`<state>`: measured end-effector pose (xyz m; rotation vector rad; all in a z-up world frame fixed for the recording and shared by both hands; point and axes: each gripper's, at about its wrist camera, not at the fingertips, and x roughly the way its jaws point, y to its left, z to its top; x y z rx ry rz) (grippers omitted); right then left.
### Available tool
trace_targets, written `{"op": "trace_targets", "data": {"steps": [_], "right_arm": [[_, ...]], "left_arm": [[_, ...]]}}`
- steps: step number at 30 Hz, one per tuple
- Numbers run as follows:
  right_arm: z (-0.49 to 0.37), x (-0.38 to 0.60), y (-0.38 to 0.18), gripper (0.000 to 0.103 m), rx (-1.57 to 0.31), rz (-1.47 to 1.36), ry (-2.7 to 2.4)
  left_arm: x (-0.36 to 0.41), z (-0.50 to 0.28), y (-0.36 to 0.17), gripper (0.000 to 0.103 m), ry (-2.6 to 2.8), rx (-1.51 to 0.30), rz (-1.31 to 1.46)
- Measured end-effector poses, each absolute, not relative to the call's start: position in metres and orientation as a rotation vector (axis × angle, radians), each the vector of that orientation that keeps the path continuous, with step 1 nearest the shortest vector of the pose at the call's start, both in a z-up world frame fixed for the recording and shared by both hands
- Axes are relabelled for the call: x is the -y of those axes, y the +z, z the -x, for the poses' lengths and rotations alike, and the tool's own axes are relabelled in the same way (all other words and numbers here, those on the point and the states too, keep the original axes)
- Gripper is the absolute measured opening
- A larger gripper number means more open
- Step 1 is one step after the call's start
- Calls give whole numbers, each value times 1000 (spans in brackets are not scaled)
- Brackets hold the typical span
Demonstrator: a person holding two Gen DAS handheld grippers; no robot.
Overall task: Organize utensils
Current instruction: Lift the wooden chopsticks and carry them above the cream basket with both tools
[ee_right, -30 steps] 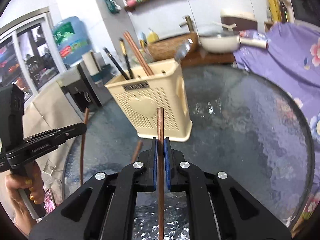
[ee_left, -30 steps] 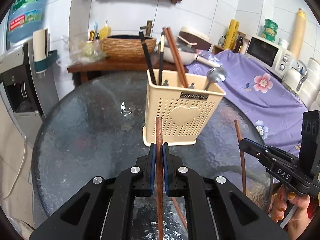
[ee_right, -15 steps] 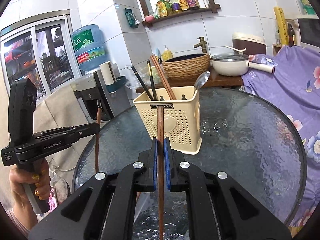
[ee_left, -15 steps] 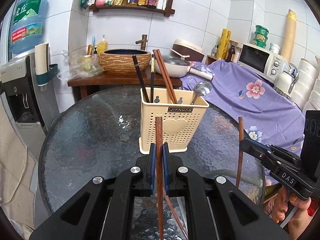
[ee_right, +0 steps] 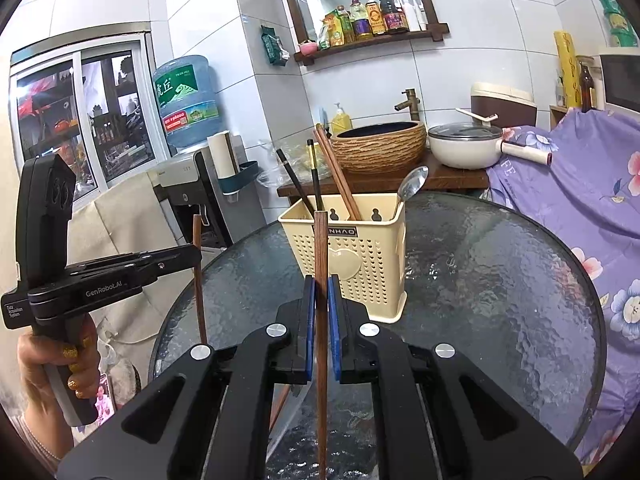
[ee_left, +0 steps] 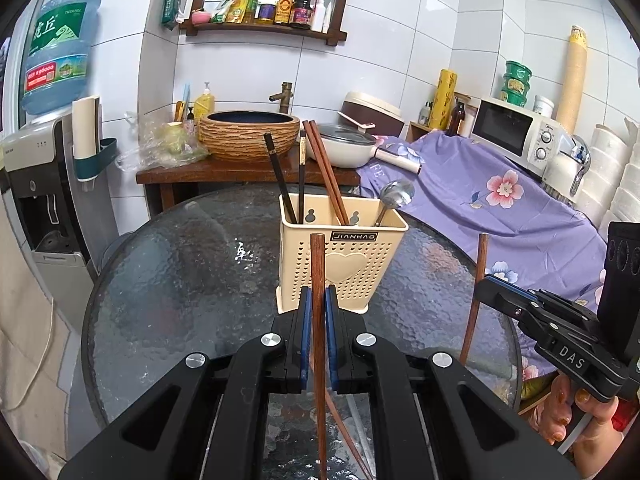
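Observation:
A cream perforated utensil holder [ee_left: 352,264] [ee_right: 360,260] stands on the round glass table [ee_left: 180,280] [ee_right: 500,280]. It holds black chopsticks [ee_left: 280,184], brown chopsticks [ee_left: 326,168] and a metal spoon [ee_left: 394,196]. My left gripper [ee_left: 319,300] is shut on a brown wooden chopstick [ee_left: 318,264] that stands upright in front of the holder. My right gripper [ee_right: 321,300] is shut on a second brown chopstick [ee_right: 320,248], also upright. Each view shows the other gripper at its side, the right gripper [ee_left: 486,288] and the left gripper [ee_right: 196,254], each held by a hand.
Behind the table a wooden counter [ee_left: 240,168] carries a woven basin [ee_left: 248,136] and a white pan [ee_left: 348,148]. A purple flowered cloth [ee_left: 500,208] lies to the right, a water dispenser [ee_left: 44,160] to the left. A loose chopstick [ee_left: 344,428] lies on the glass below my left gripper.
Both grippers have risen and tipped upward with their chopsticks still clamped. The holder sits lower and farther off in both views, and more of the wall and shelf shows.

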<state>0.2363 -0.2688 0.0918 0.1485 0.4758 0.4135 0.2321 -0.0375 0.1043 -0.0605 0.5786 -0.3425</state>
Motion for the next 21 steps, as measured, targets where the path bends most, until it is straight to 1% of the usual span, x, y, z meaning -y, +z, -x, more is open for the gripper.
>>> {"op": "trace_targets", "data": {"steps": [11,21], "right_arm": [[-242,259,115,7,-437,-113,423],[-257,252,146,7,-406,-81,424]], "left_arm": [[36,-230,124,6,-347,-531,63],[40,-239,161,6,-359,-469,64]]}}
